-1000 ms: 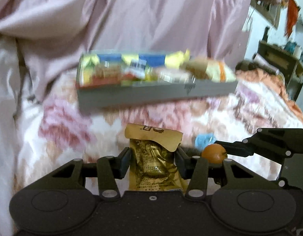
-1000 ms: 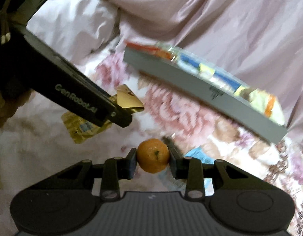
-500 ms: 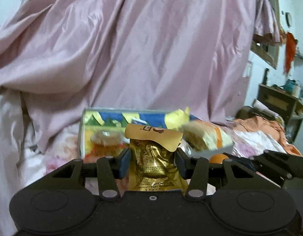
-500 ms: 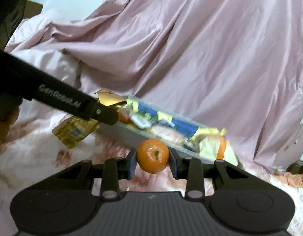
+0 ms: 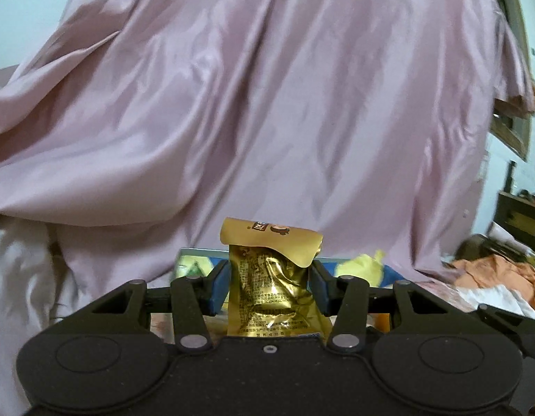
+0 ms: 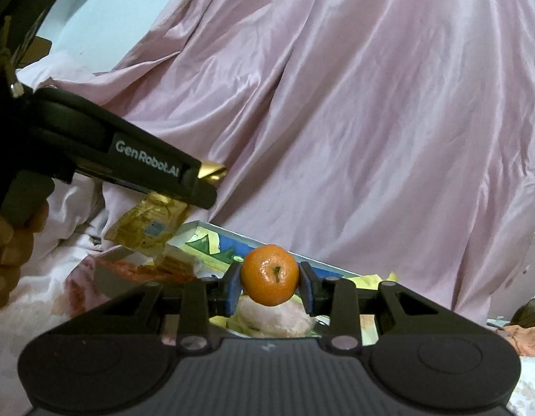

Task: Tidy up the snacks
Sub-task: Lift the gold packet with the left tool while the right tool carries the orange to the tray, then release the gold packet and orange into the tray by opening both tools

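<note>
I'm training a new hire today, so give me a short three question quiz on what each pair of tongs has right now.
1. True or false: the right tongs are shut on the small round orange mandarin.
2. What do the left tongs grip? A) crinkled gold foil snack packet B) blue carton
3. Fill in: behind the grey snack tray hangs a pink ____.

Key: 1 true; 2 A; 3 sheet.
</note>
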Demonstrator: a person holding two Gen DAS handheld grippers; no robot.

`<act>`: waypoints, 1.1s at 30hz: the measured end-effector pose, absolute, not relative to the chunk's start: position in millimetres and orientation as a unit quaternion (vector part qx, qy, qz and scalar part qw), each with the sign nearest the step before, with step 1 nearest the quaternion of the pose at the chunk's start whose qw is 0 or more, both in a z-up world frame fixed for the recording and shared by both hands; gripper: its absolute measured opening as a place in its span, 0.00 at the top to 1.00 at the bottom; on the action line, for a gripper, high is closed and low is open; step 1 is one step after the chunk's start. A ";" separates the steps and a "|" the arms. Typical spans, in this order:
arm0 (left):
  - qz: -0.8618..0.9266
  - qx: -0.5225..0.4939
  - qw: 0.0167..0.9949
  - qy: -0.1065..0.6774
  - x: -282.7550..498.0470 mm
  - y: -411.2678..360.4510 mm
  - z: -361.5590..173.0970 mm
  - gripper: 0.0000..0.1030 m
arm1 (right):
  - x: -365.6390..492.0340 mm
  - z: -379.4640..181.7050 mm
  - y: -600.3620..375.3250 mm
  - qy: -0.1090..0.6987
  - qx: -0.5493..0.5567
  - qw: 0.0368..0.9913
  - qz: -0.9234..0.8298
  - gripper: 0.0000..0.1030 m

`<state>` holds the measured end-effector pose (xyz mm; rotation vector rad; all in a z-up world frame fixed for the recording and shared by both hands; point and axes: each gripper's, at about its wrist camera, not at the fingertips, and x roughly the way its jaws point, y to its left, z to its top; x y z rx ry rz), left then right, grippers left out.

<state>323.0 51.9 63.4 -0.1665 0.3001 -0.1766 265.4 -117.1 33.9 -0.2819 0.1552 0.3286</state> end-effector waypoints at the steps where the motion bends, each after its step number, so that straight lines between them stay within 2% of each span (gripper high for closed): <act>1: -0.081 -0.085 0.981 0.152 326.9 55.9 61.9 0.51 | 269.0 32.7 -114.8 0.076 -0.138 0.974 0.165 0.62; 9: -0.059 -0.108 0.975 0.184 351.4 77.4 44.5 0.51 | 288.3 20.9 -95.0 0.082 -0.133 0.969 0.189 0.62; 33: -0.062 -0.081 0.969 0.226 361.1 65.0 26.1 0.48 | 299.0 7.1 -92.7 0.127 -0.127 0.963 0.199 0.62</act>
